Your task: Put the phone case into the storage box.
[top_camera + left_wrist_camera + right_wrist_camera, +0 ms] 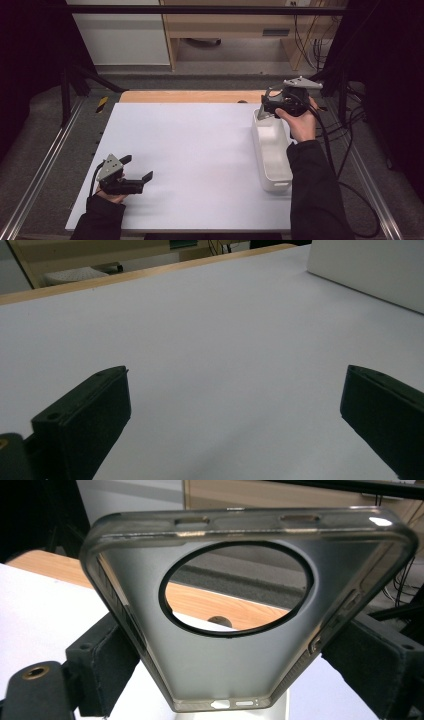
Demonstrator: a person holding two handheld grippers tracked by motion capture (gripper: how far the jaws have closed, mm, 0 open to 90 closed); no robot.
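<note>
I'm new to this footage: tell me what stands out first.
A translucent phone case with a big round camera hole is clamped in the right gripper, above the far end of a white bin. The left gripper rests open on the white table, near corner.

The desk point(200, 150) is covered in plain white, without any pattern, and a strip of light brown wood point(190, 96) shows along its far edge. At the right stands a white bin point(272, 160), plain and glossy. The left hand-held gripper point(138, 167) is black with a pale grey three-cornered plate on top, and the right hand-held gripper point(263, 106) has the same black body and grey plate. Between the right one's black jaws sits a phone case point(240, 645) of smoky translucent grey, its round opening ringed in black. The person's sleeves point(315, 195) are black. The floor around the desk is dark grey, and the frame rails point(37, 175) are silver.
</note>
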